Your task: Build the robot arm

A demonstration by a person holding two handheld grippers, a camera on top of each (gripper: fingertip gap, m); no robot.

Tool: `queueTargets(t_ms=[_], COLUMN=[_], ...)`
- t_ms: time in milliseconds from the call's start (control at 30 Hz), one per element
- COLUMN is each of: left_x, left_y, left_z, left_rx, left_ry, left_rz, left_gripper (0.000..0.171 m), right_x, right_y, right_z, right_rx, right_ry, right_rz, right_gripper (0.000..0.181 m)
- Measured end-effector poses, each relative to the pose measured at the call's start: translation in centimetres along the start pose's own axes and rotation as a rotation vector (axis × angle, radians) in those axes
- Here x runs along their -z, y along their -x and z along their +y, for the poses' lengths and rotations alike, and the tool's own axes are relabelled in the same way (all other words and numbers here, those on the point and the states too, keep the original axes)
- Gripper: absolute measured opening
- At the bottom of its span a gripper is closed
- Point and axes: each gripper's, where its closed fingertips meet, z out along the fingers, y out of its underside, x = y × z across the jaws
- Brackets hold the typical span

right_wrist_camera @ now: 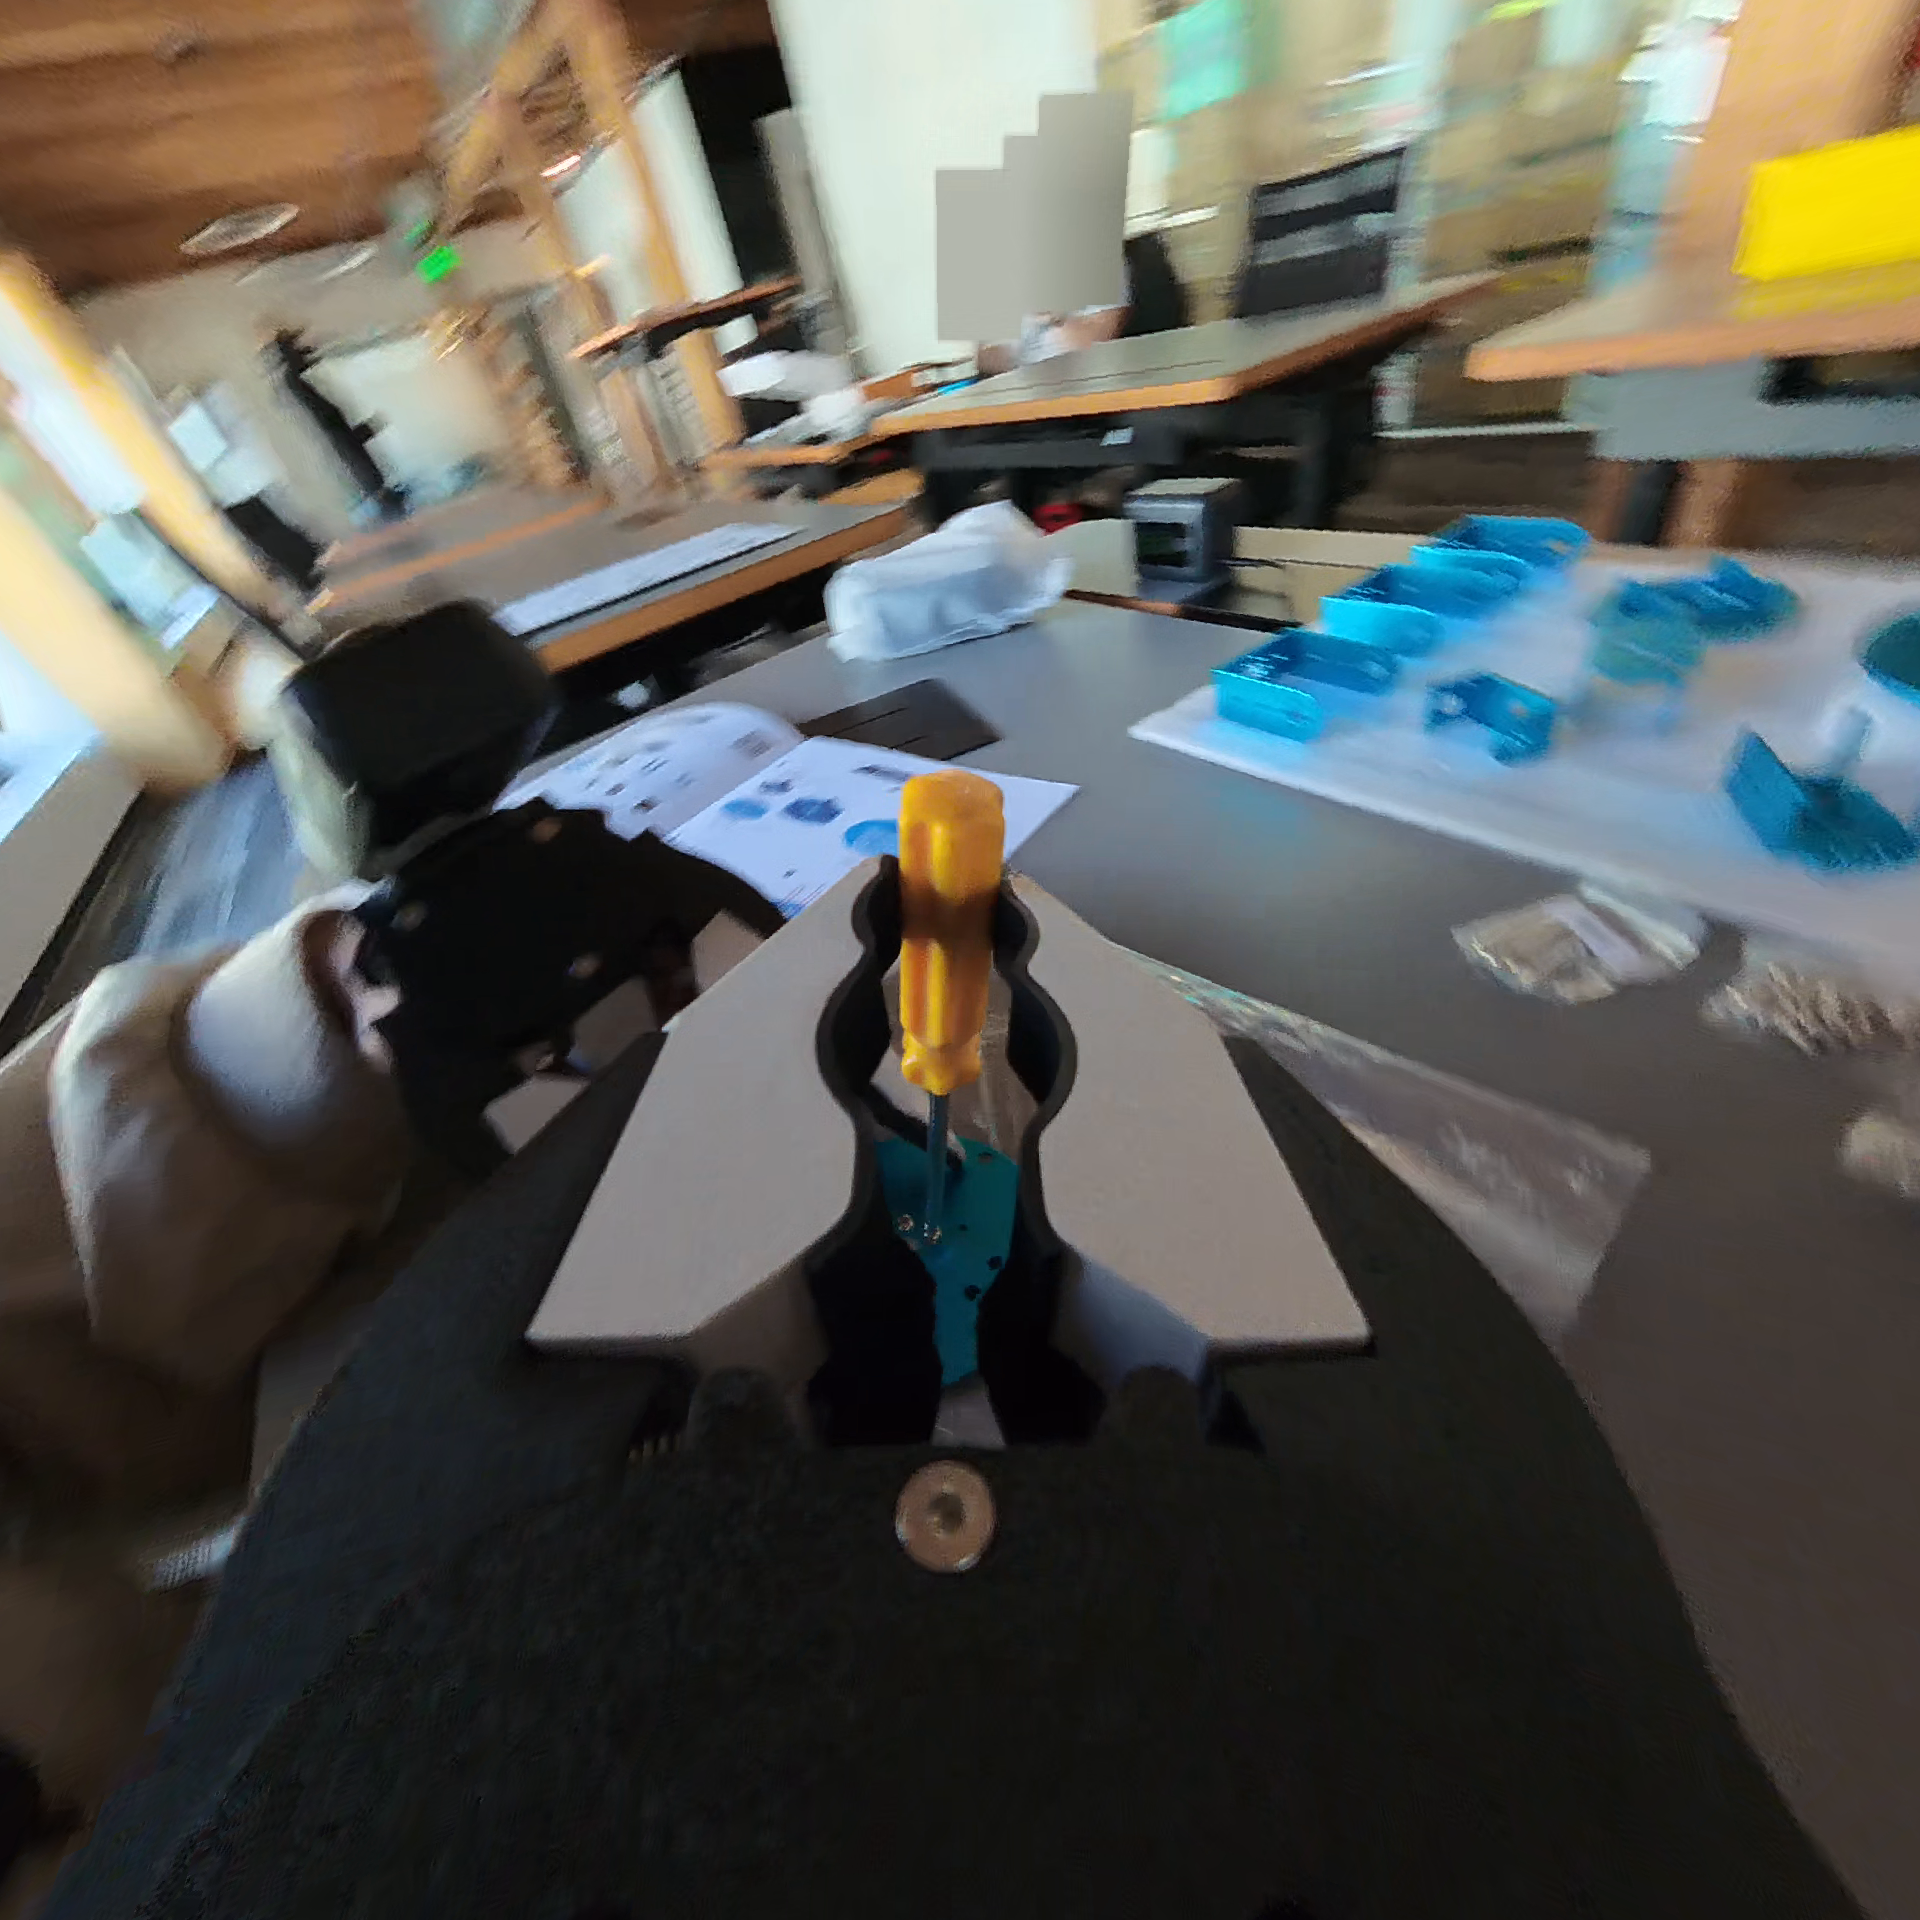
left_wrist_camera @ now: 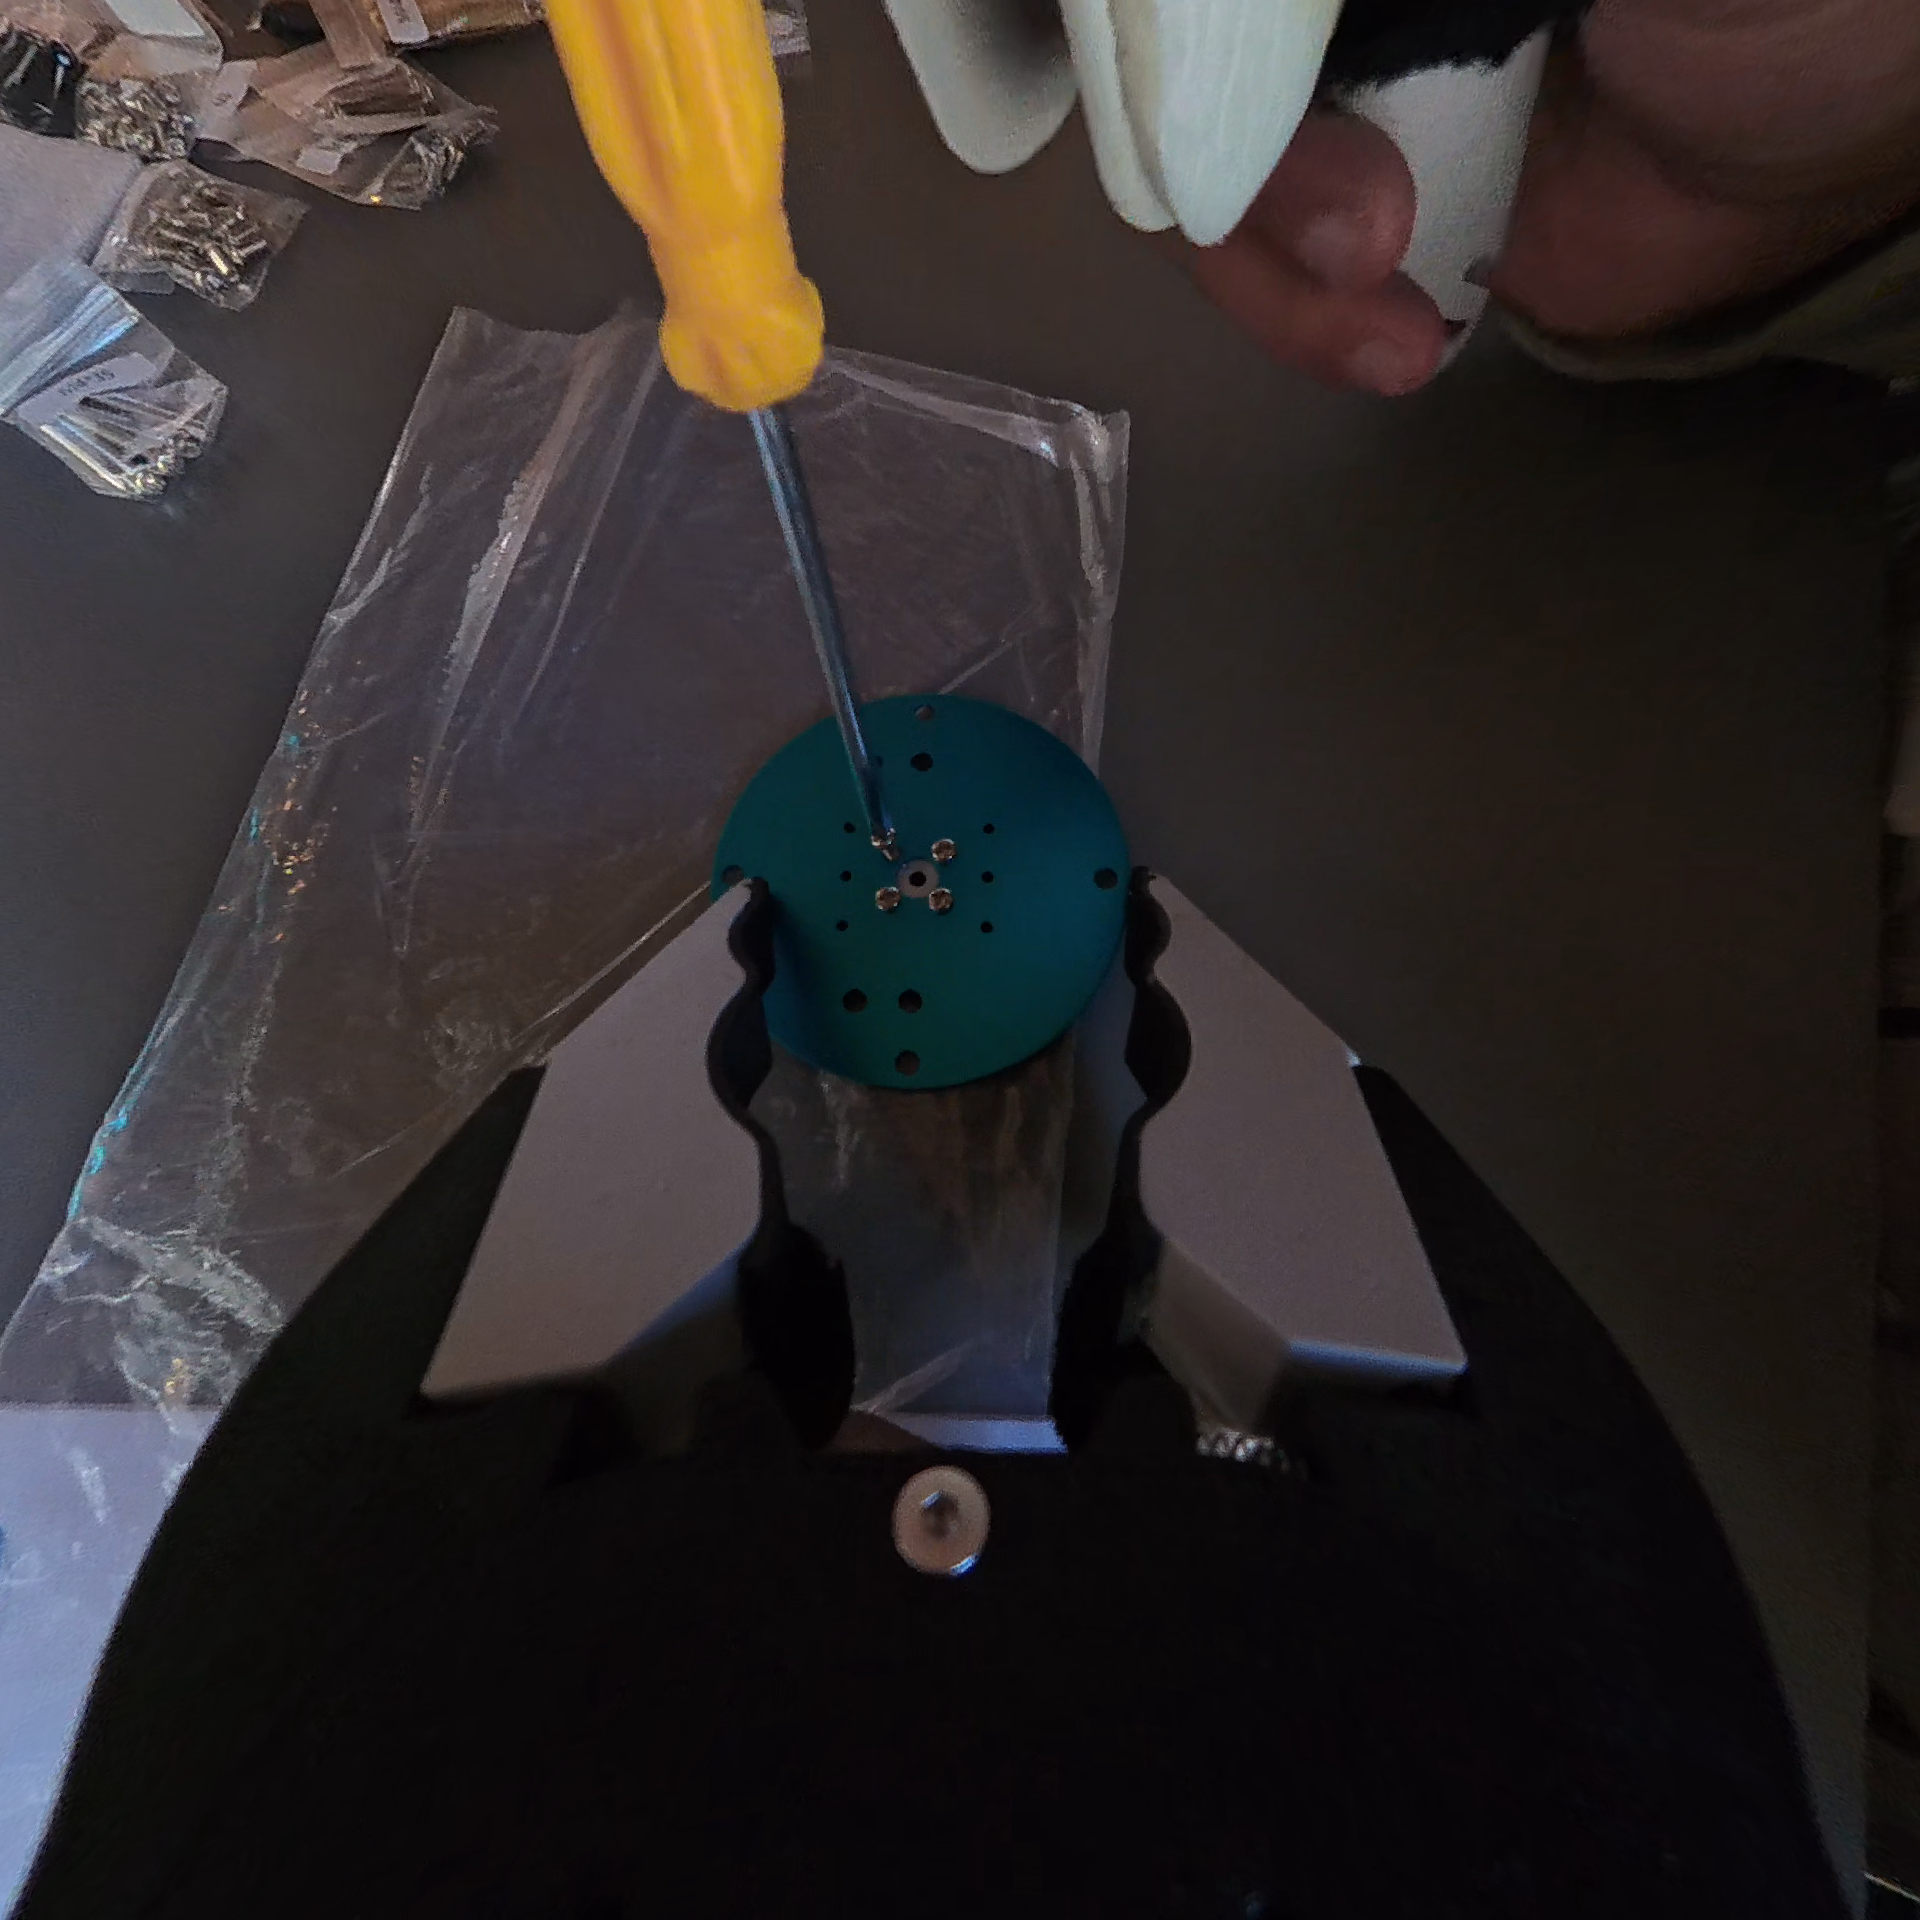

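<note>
My left gripper (left_wrist_camera: 943,883) is shut on a round teal metal disc (left_wrist_camera: 966,966) with several holes and small screws around its centre; its jaws press the disc's two sides above a clear plastic bag (left_wrist_camera: 520,790). My right gripper (right_wrist_camera: 948,883) is shut on the yellow handle of a screwdriver (right_wrist_camera: 940,966). The screwdriver (left_wrist_camera: 717,239) slants down from the upper left in the left wrist view, and its tip rests on a screw (left_wrist_camera: 885,844) near the disc's centre. The disc (right_wrist_camera: 961,1216) shows between the right fingers. The left gripper (right_wrist_camera: 520,935) and a sleeved hand are at the left of the right wrist view.
Small bags of screws (left_wrist_camera: 187,234) lie at the table's far left. A hand (left_wrist_camera: 1382,260) holding the right gripper is at the top right. A white board (right_wrist_camera: 1403,769) carries blue metal parts (right_wrist_camera: 1299,675); an open booklet (right_wrist_camera: 810,800) and more screw bags (right_wrist_camera: 1579,940) lie nearby.
</note>
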Motion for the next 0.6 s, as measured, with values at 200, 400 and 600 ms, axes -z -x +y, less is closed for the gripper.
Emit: queueTargets(t_ms=[200, 400, 600], left_x=[-0.1, -0.1, 0.6], left_y=[0.0, 0.0, 0.4], left_z=[0.0, 0.0, -2.3], left_rx=[0.000, -0.009, 0.019], left_ry=[0.005, 0.008, -0.109], left_rz=[-0.002, -0.003, -0.039], left_gripper=[0.070, 0.069, 0.068], right_x=[0.6, 0.3, 0.2], right_y=[-0.5, -0.1, 0.6], right_z=[0.1, 0.0, 0.1], right_rx=[-0.039, -0.013, 0.042], right_ry=[-0.043, 0.002, 0.053], right_rz=[0.169, 0.144, 0.065], right_gripper=[0.016, 0.016, 0.016])
